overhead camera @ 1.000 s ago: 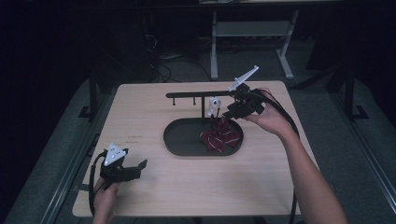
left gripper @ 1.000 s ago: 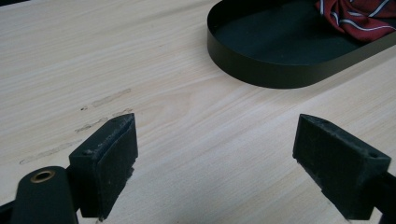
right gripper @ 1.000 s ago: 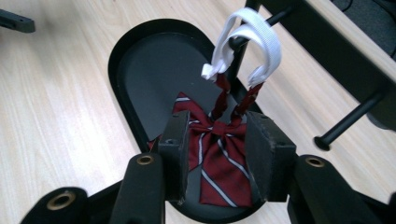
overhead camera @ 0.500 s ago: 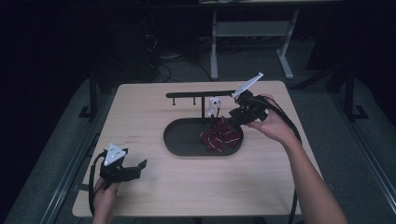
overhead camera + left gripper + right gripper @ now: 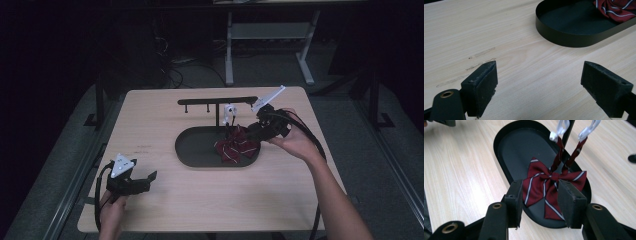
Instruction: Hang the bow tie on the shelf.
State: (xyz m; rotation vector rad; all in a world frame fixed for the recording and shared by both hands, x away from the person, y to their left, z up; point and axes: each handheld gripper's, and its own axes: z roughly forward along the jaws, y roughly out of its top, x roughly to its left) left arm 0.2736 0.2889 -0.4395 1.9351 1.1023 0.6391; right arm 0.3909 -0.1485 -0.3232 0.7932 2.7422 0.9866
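Nearest you, your left gripper (image 5: 150,177) rests idle on the table (image 5: 165,125), jaws wide and empty. Farther out, your right gripper (image 5: 540,195) has just been opening, its jaws apart around the striped bow tie (image 5: 549,186), which lies in the black oval tray (image 5: 506,147). Its straps run up to white clips (image 5: 560,128) by the stand's post (image 5: 216,112). The tie looks set down; what remains is probably drawing clear.

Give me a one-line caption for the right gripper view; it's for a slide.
Open tongs poised over a striped red bow tie lying in a black oval tray.
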